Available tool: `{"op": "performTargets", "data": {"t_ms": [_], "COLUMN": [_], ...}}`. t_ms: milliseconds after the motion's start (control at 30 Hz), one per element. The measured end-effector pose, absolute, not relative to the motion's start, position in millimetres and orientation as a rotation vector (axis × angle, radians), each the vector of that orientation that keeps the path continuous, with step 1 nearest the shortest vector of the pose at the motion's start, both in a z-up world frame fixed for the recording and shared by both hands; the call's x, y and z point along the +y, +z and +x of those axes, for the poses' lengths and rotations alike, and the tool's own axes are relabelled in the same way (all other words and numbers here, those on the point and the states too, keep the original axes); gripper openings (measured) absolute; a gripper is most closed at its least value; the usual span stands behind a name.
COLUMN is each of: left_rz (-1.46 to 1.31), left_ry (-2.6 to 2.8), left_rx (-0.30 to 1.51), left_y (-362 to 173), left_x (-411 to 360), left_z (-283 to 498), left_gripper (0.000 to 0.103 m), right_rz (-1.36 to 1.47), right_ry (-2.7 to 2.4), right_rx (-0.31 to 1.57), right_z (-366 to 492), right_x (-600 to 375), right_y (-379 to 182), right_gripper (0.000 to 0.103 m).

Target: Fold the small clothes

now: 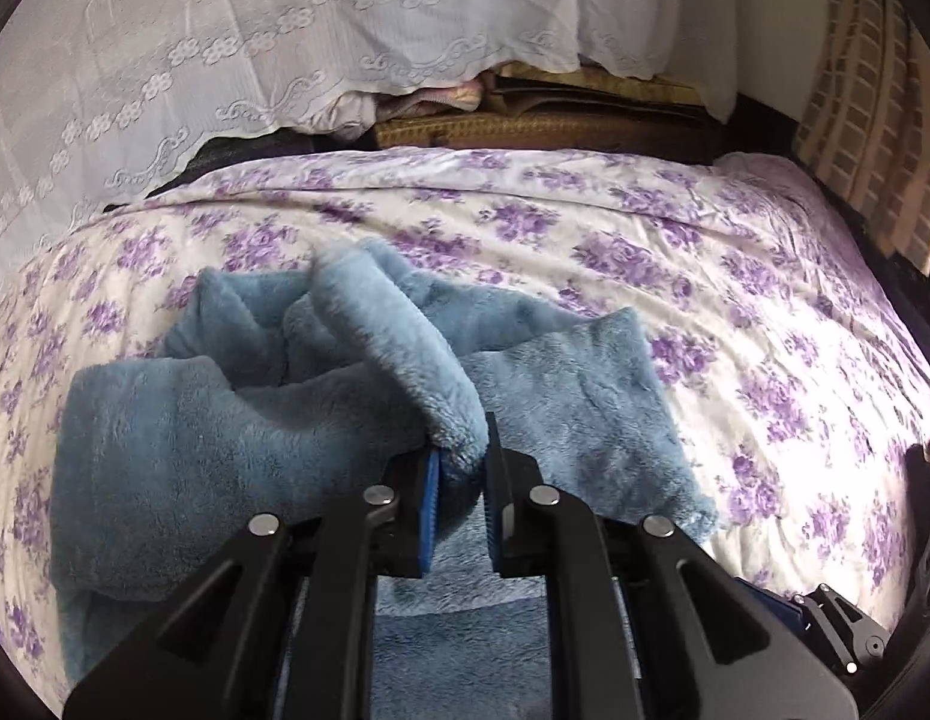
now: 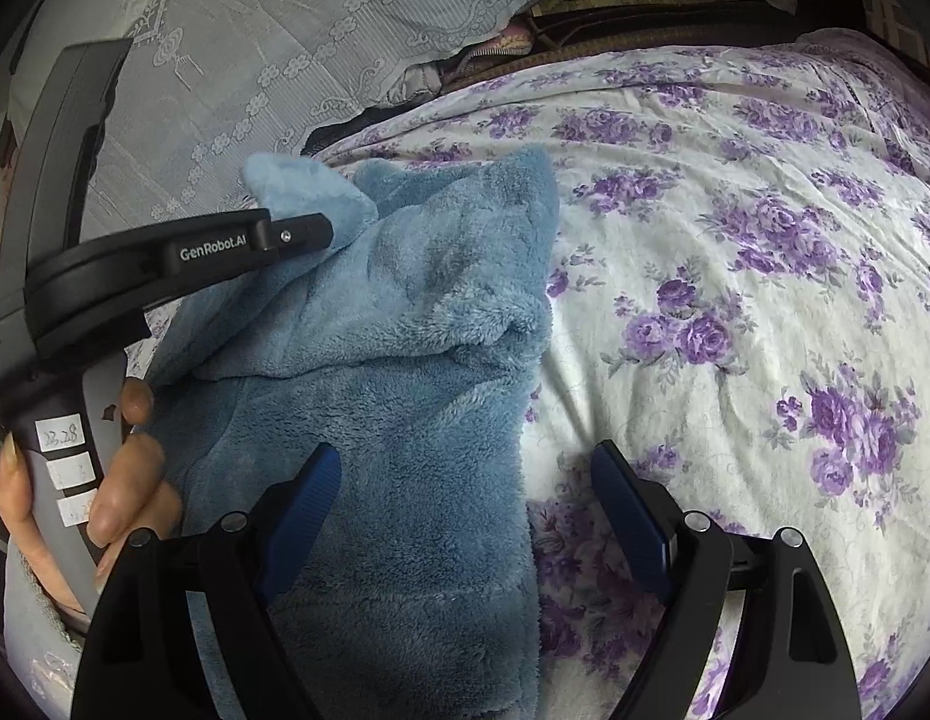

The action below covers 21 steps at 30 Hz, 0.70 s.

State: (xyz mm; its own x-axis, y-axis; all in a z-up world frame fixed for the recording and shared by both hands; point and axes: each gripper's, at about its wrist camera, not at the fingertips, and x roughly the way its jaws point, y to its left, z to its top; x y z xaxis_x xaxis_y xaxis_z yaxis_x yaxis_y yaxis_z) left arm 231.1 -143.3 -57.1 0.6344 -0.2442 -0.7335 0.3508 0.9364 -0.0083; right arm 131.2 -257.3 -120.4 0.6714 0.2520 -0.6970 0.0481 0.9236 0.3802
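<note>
one blue fleece garment (image 2: 405, 360) lies on the floral bedspread (image 2: 735, 276), its long axis running from the near edge toward the far side, the far half bunched into loose folds. the left gripper (image 1: 462, 462) is clamped on a raised fold of that fleece, the pile squeezed between its blue pads; in the right wrist view the same tool reaches in from the left, a hand (image 2: 117, 480) around its handle. the right gripper (image 2: 465, 498) has its jaws wide apart and nothing between the pads, hovering over the garment's near right edge, one finger above fleece and the other above bare bedspread. that edge lies straight ahead of the right jaws, so the right hand is the nearer one to pin or pinch it while the left carries its fold across. a white lace curtain (image 1: 225, 60) and stacked bedding (image 1: 525, 114) sit well beyond, at the far side; nothing blocks the fold.
</note>
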Motion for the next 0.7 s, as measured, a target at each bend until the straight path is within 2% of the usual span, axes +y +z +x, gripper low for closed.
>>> {"op": "performTargets", "data": {"t_ms": [33,67,100,200,267,400,467,567,633,700], "left_rz": [0.153,0.16,0.157,0.136,0.107,0.123,0.15,0.113,0.045,-0.031], "left_ry": [-0.353,-0.347,-0.331,-0.353,-0.374,-0.311,-0.202,-0.074,-0.027,0.022], "left_rx": [0.838,0.862,0.875,0.868,0.87,0.786,0.75,0.749,0.784,0.849], "left_y": [-62,-65,-68,-63,-53,-26,-16,-16,-26,-45], "left_x": [-147,-148,-147,-139,-129,-95,-64,-11,23,53], "left_z": [233,235,236,232,228,215,216,224,235,250], "left_gripper": [0.032,0.064,0.076,0.077,0.087,0.099,0.099,0.099,0.099,0.099], "right_rz": [0.388,0.39,0.389,0.391,0.391,0.402,0.438,0.565,0.68,0.763], "right_ry": [0.119,0.119,0.119,0.12,0.119,0.126,0.142,0.183,0.201,0.213], "right_rx": [0.832,0.832,0.832,0.832,0.832,0.831,0.818,0.736,0.685,0.714], "right_z": [131,131,131,131,131,131,129,122,125,141], "right_x": [-258,-258,-257,-257,-257,-258,-263,-284,-300,-305], "right_y": [-121,-121,-121,-121,-121,-120,-117,-102,-94,-92], "right_gripper": [0.086,0.086,0.086,0.086,0.086,0.086,0.084,0.072,0.069,0.067]}}
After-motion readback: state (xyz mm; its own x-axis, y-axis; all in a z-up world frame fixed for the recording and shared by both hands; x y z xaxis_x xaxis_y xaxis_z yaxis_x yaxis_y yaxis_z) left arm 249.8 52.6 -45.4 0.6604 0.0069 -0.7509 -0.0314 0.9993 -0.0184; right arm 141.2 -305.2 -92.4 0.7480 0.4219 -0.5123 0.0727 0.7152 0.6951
